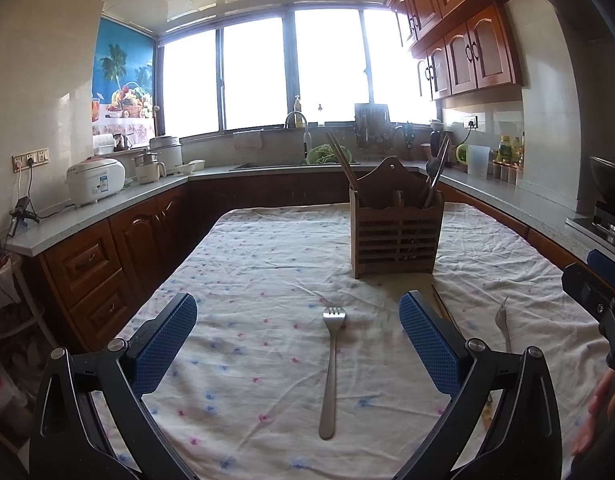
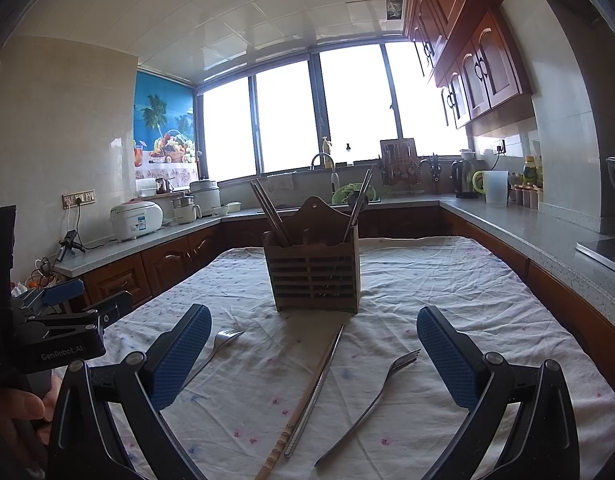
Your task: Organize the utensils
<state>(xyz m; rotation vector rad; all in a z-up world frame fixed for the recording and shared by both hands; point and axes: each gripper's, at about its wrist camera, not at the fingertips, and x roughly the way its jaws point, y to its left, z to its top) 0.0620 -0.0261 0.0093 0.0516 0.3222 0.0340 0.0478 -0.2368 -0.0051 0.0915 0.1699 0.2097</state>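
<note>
Lying flat on the flowered tablecloth [image 1: 267,264], a steel fork [image 1: 330,368] runs up the lower middle of the left wrist view, tines toward the wooden holder [image 1: 395,232], which stands upright right of centre. The left gripper [image 1: 297,344] frames this fork from the bottom of the frame, its blue pads [image 1: 165,344] spread wide apart with nothing between them and clear of the fork on both sides. A second fork [image 1: 503,322] lies at the lower right of that view, partly hidden behind the gripper's frame.

In the right wrist view the holder [image 2: 313,276] sits at the middle of the frame, with chopsticks [image 2: 269,216] leaning out of its left compartment and metal handles out of its right one. On the cloth [image 2: 447,280] below it lie a pair of chopsticks [image 2: 307,396], one steel and one bamboo, side by side and slanting down to the left. A fork [image 2: 371,404] rests just right of them, another fork [image 2: 217,346] to the left near the blue pad. The right gripper [image 2: 313,354] hangs above these pieces, its fingers [image 2: 447,360] wide apart and holding nothing. At the left edge the other gripper shows, with a hand [image 2: 15,412] beneath it.

Kitchen counters [image 1: 127,196] and bright windows [image 1: 291,72] fill the upper half of both views.
</note>
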